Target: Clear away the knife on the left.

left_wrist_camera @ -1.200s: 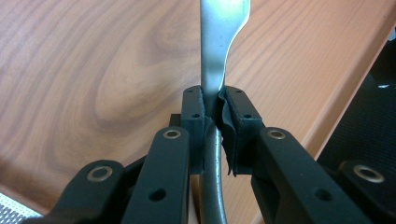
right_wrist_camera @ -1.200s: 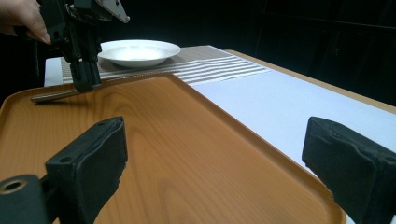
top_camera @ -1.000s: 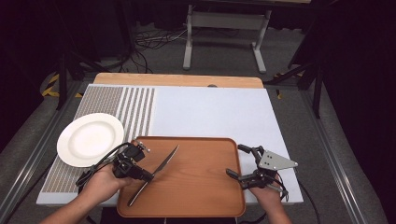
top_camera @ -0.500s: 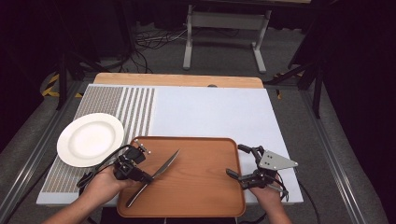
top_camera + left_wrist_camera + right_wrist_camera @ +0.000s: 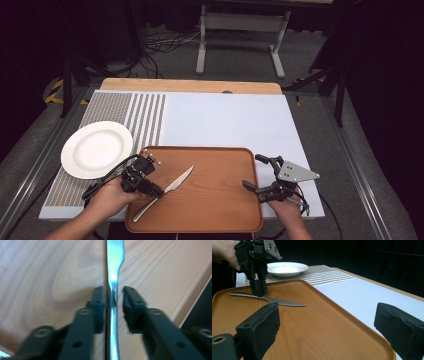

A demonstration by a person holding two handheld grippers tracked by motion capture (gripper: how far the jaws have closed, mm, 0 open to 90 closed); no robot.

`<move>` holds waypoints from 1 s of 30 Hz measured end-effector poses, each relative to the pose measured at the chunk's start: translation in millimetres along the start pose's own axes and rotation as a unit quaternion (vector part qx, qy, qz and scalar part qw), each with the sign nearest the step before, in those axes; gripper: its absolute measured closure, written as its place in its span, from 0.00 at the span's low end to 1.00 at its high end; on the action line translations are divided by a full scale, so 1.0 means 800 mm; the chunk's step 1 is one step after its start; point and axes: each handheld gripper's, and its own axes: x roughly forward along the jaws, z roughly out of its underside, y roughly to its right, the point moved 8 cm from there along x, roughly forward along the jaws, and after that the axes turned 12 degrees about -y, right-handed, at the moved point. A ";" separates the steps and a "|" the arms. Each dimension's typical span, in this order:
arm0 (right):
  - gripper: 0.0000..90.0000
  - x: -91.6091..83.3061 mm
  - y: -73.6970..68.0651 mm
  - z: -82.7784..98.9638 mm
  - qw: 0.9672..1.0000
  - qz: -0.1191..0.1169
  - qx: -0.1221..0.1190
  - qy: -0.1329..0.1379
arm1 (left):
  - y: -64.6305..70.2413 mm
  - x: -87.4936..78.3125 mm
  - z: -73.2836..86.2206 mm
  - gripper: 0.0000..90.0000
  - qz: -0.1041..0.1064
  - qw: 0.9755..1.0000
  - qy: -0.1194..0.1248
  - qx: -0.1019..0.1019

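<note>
Knife lay diagonal on tray, directly under left hand-held gripper, jaws just opened astride its neck, released; right hand-held gripper agape, farther off.

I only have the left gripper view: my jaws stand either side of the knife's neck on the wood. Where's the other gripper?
Observer: The right gripper is at the tray's right edge, jaws wide open, nothing between them.
Operator: Is the knife lying flat?
Observer: Yes, the knife lies flat on the tray in the right gripper view, with the left gripper upright over it; those jaws have just been opening.
Operator: Anything beside the tray?
Observer: A white plate sits left of it, empty.
</note>
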 end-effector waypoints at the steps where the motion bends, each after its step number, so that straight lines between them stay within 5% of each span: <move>1: 0.08 0.000 0.000 0.000 1.000 0.000 0.000 0.000 | 0.001 -0.002 -0.001 0.71 -0.001 1.000 0.004 0.006; 2: 0.08 0.000 0.000 0.000 1.000 0.000 0.000 0.000 | 0.001 -0.002 -0.001 0.67 -0.001 1.000 0.004 0.006; 3: 0.08 0.000 0.000 0.000 1.000 0.001 0.000 0.000 | 0.003 -0.003 -0.003 0.67 -0.003 1.000 0.017 0.021; 5: 0.08 0.000 0.001 0.000 1.000 0.001 0.002 0.002 | 0.005 -0.005 -0.006 0.51 -0.027 0.997 0.037 0.060; 6: 0.08 -0.001 0.001 0.000 1.000 0.001 0.002 0.002 | 0.006 -0.007 -0.009 0.45 -0.060 0.991 0.052 0.104; 11: 0.08 0.000 0.000 0.000 1.000 0.000 0.001 0.002 | 0.017 -0.010 -0.012 0.32 -0.061 0.987 0.067 0.135; 13: 0.08 0.000 0.000 -0.001 1.000 -0.001 0.001 0.003 | 0.022 -0.015 -0.017 0.31 -0.067 0.982 0.085 0.157; 15: 0.08 0.000 0.000 -0.001 1.000 -0.001 0.001 0.003 | 0.028 -0.015 -0.016 0.41 -0.070 0.978 0.077 0.182; 16: 0.08 0.000 0.000 -0.001 1.000 -0.001 0.002 0.003 | 0.028 -0.015 -0.016 0.45 -0.070 0.978 0.077 0.182; 18: 0.08 0.000 0.000 -0.001 1.000 -0.002 0.002 0.003 | 0.031 -0.012 -0.016 0.49 -0.095 0.970 0.067 0.212; 20: 0.08 0.000 0.000 -0.001 1.000 -0.002 -0.001 0.003 | 0.036 -0.005 -0.017 0.72 -0.104 0.964 0.054 0.239; 21: 0.08 0.000 0.000 -0.001 1.000 -0.002 -0.001 0.003 | 0.036 -0.005 -0.017 0.78 -0.104 0.964 0.054 0.239; 22: 0.08 0.000 0.000 0.000 1.000 -0.002 -0.001 0.002 | 0.037 -0.001 -0.018 0.78 -0.110 0.961 0.046 0.251; 24: 0.08 0.001 -0.001 0.000 1.000 -0.003 -0.002 0.001 | 0.037 0.001 -0.018 1.00 -0.109 0.959 0.040 0.258; 30: 0.08 0.001 -0.001 0.000 1.000 -0.003 -0.003 0.001 | 0.034 0.011 -0.023 1.00 -0.119 0.954 0.029 0.272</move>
